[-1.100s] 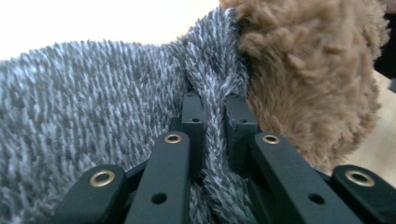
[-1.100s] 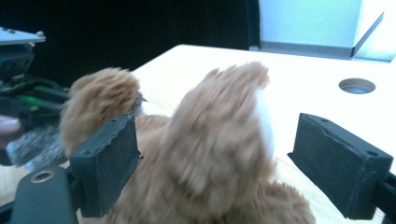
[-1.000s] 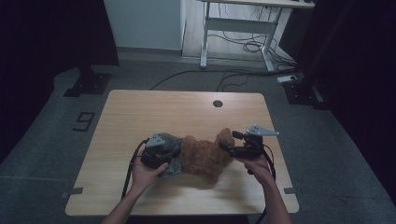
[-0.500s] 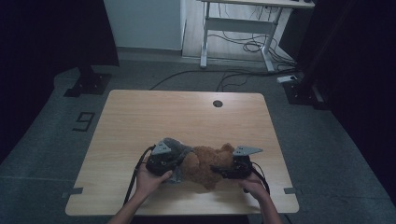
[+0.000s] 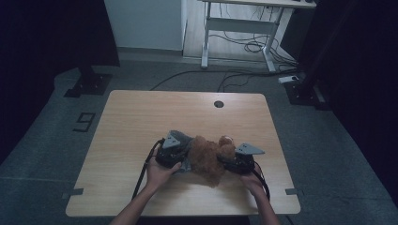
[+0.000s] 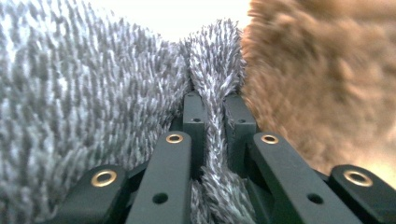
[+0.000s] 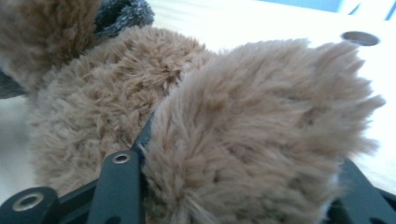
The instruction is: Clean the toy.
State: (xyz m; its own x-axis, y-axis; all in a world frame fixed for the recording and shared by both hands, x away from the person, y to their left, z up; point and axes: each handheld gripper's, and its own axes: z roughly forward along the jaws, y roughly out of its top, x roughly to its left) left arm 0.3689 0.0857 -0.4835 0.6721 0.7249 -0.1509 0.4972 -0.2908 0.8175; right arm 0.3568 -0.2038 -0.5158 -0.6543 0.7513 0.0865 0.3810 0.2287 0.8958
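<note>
A brown plush toy [image 5: 206, 157] lies near the front of the wooden table [image 5: 141, 117], with a grey knitted cloth [image 6: 70, 93] on its left side. My left gripper [image 5: 184, 159] is at the toy's left. In the left gripper view its jaws [image 6: 215, 105] are shut on a thin fold of the grey cloth. My right gripper [image 5: 226, 163] is at the toy's right. Its jaws [image 7: 247, 158] have just been closing, and a furry brown limb [image 7: 261, 126] fills the gap between them. The grey cloth [image 7: 123, 14] peeks out behind the toy's body.
A round cable hole [image 5: 218, 104] sits at the table's far edge. Behind the table stands a white desk frame [image 5: 234, 28] with cables on the floor. A "9" marking [image 5: 83, 122] lies on the floor to the left.
My right gripper has come down from above the toy's right side and closed around a brown limb. My left gripper has shifted slightly right with the grey cloth still in it.
</note>
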